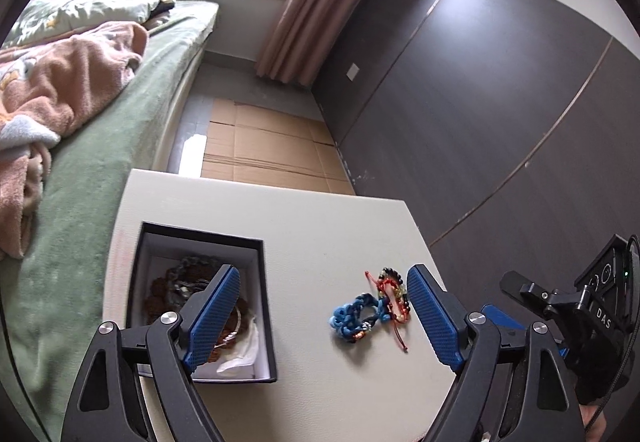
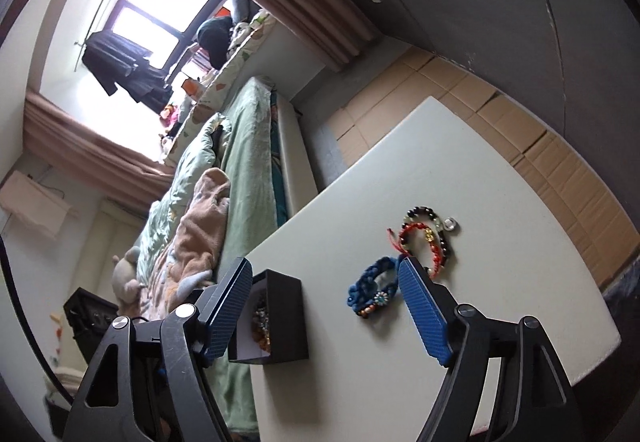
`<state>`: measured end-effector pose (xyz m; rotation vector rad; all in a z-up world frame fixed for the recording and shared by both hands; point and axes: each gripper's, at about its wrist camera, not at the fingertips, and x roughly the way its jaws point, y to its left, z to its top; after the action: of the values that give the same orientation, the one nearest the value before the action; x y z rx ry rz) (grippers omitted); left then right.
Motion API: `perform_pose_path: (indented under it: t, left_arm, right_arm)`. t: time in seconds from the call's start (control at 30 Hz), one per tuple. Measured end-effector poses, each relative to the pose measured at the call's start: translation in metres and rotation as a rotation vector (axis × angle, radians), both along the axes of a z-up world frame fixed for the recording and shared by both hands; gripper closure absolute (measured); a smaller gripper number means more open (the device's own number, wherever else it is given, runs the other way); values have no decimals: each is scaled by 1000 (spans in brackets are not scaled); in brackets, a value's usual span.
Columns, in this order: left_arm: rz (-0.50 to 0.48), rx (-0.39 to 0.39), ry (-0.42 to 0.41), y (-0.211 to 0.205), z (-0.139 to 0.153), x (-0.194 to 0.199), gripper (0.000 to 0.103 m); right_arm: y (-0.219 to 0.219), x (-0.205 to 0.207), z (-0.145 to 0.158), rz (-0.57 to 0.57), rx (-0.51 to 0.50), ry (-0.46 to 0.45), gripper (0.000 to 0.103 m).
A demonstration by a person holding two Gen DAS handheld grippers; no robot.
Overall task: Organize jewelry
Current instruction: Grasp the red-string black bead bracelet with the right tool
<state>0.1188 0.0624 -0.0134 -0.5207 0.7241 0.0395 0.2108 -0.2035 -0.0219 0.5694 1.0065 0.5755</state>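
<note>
black box point(image 1: 264, 306) contents partly hidden behind left pad — tangled beads, pieces indistinct; beaded bracelet point(image 1: 396, 288) tucked behind right pad; bench point(image 1: 320, 226) near edge cut off.

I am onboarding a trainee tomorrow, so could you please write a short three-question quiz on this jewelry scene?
1. True or false: the blue braided bracelet lies inside the black box.
2. Which is open: A left gripper, B right gripper, C both?
3. What lies beside the blue braided bracelet on the white table?

Key: 1 false; 2 C; 3 a dark beaded bracelet and a red cord bracelet.
</note>
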Motion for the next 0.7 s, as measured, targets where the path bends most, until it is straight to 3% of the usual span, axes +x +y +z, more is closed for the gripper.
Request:
perform_pose_path:
  t: [0.17,0.33,0.5,0.7]
  left_arm:
    - [-37,61,8,-20,-4,6,17]
    - [-11,96,1,-19,-8,8,17]
    - [2,100,3,-15,-10,13,22]
    - [4,98,1,-10,-10,16,23]
  right_arm:
    - [-14,7,-16,-55,-32,56,27]
    - [-3,18,-44,8,-73,129,28]
    - [2,30,-86,7,-65,279,53]
    - [11,39,-102,-4,-85,319,62]
